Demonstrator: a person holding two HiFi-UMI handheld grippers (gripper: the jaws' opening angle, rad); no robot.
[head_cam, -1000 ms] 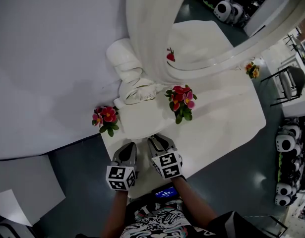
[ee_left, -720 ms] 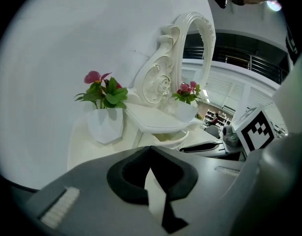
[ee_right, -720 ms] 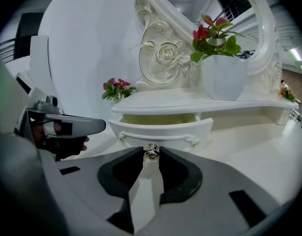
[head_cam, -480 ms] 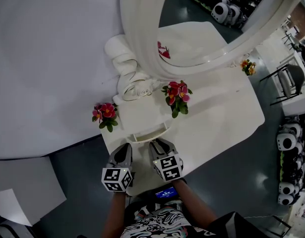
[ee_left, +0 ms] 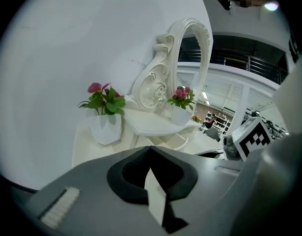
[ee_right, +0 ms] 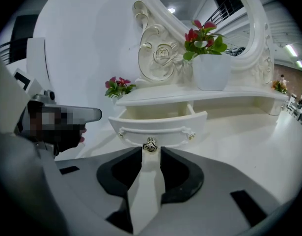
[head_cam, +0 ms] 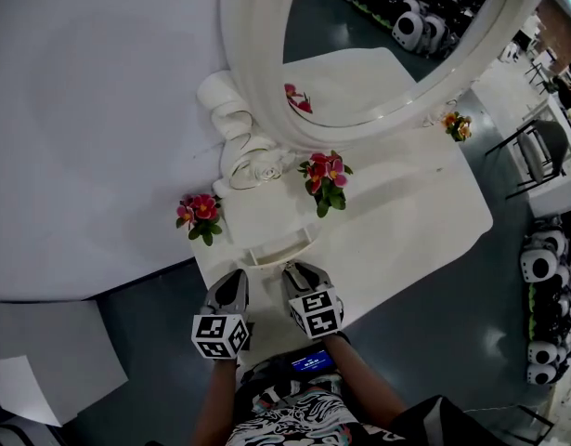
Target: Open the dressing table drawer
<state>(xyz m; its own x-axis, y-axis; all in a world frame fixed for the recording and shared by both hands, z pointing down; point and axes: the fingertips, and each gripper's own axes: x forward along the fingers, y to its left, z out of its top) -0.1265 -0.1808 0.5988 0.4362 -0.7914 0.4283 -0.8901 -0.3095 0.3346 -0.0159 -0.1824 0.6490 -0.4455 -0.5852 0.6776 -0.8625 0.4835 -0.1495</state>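
The white dressing table (head_cam: 424, 221) has a small drawer (head_cam: 283, 247) under its raised shelf, and the drawer stands pulled out. In the right gripper view the drawer front (ee_right: 158, 127) faces me with its metal knob (ee_right: 150, 144) at my right gripper (ee_right: 151, 150) tips. The jaws are opening, with the knob between their tips and a small gap on each side. My left gripper (ee_left: 150, 149) is shut on nothing, hanging just left of the drawer and short of the table edge. In the head view both the left gripper (head_cam: 234, 283) and the right gripper (head_cam: 300, 272) hover at the table's front edge.
An oval mirror (head_cam: 359, 45) in an ornate white frame rises behind the shelf. One potted flower (head_cam: 324, 179) stands on the shelf, another (head_cam: 200, 216) at the table's left end, a small one (head_cam: 455, 124) far right. A chair (head_cam: 545, 156) and panda figures (head_cam: 543, 268) stand at the right.
The drawer has slid out from under the shelf toward me. Both grippers have drawn back a little toward my body.
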